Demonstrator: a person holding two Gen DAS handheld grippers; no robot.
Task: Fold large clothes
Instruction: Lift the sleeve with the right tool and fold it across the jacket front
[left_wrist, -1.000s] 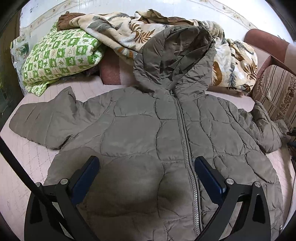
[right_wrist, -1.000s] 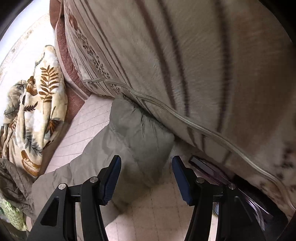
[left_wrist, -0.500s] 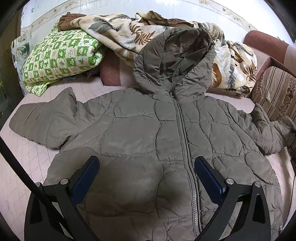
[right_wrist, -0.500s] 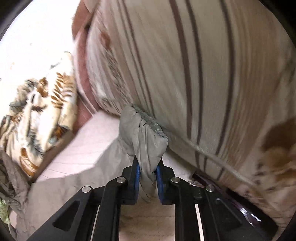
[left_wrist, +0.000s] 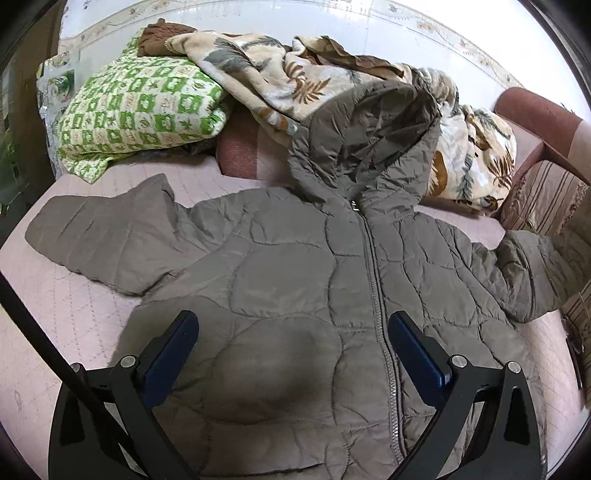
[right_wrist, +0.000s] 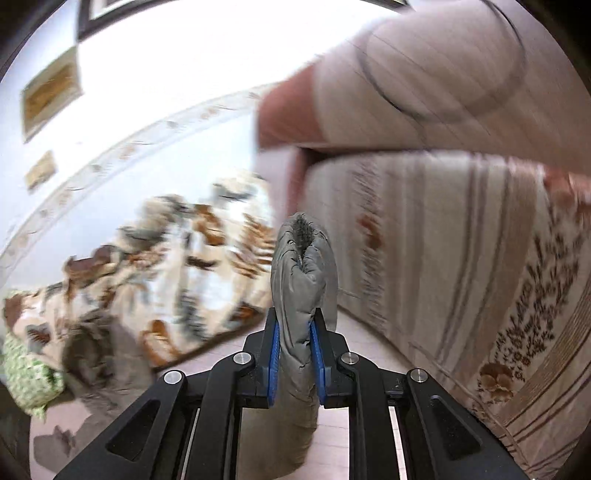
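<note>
An olive quilted hooded jacket (left_wrist: 295, 288) lies front up on the pink bed, zipper closed, hood resting against the blankets. Its left sleeve (left_wrist: 99, 240) lies flat; its right sleeve (left_wrist: 524, 269) is lifted at the far right. My left gripper (left_wrist: 293, 350) is open and hovers above the jacket's lower front, holding nothing. My right gripper (right_wrist: 297, 350) is shut on the cuff of the right sleeve (right_wrist: 301, 273), which sticks up between the blue pads. The rest of the jacket is blurred in the right wrist view.
A green checked quilt (left_wrist: 140, 110) and a leaf-print blanket (left_wrist: 295, 85) are piled at the head of the bed. A striped, flower-patterned cushion (right_wrist: 461, 266) and a reddish sofa arm (left_wrist: 535, 122) stand close on the right. Bare pink mattress (left_wrist: 55, 314) shows at the left.
My right gripper closed on the sleeve cuff and lifted it up and away from the striped cushion. The sleeve rose in the left wrist view. My left gripper stayed open and barely moved.
</note>
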